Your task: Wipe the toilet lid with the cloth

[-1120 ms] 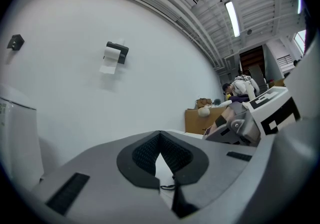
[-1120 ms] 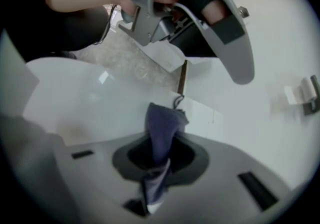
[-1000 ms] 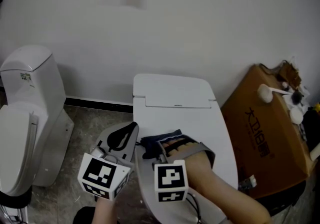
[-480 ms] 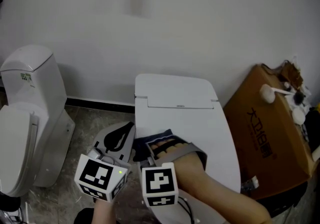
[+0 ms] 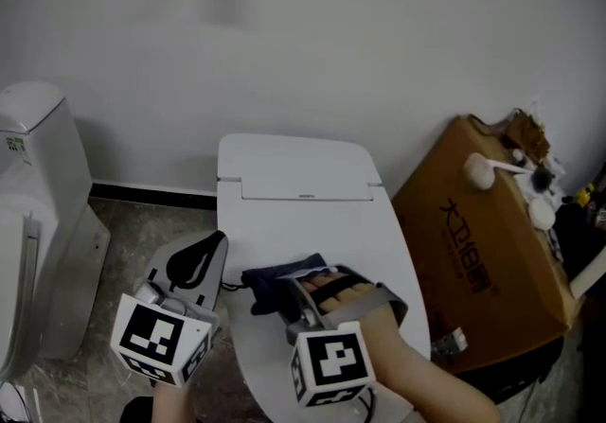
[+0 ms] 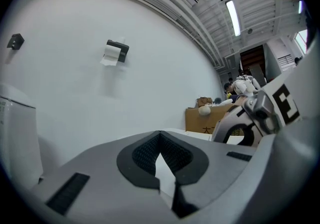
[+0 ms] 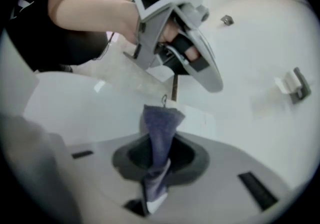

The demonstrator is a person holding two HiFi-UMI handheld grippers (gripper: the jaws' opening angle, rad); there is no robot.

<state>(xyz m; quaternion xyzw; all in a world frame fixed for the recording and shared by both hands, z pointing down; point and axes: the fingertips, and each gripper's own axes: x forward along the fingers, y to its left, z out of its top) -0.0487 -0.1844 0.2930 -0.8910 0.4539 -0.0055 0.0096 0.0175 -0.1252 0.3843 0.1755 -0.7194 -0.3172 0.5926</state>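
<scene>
The right gripper (image 5: 295,298), clenched on the cloth (image 5: 270,281), is holding it on the lid (image 5: 312,222) at 7 o'clock; the left gripper (image 5: 204,255), clenched empty, is hovering at 9 o'clock.

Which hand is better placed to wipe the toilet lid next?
Right. The right gripper is shut on the dark cloth and sits over the toilet lid. The left gripper is shut, empty, and beside the lid's left edge.

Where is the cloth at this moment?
In the head view, the dark cloth lies on the white toilet lid, toward its front left, pinched in the right gripper's jaws.
</scene>
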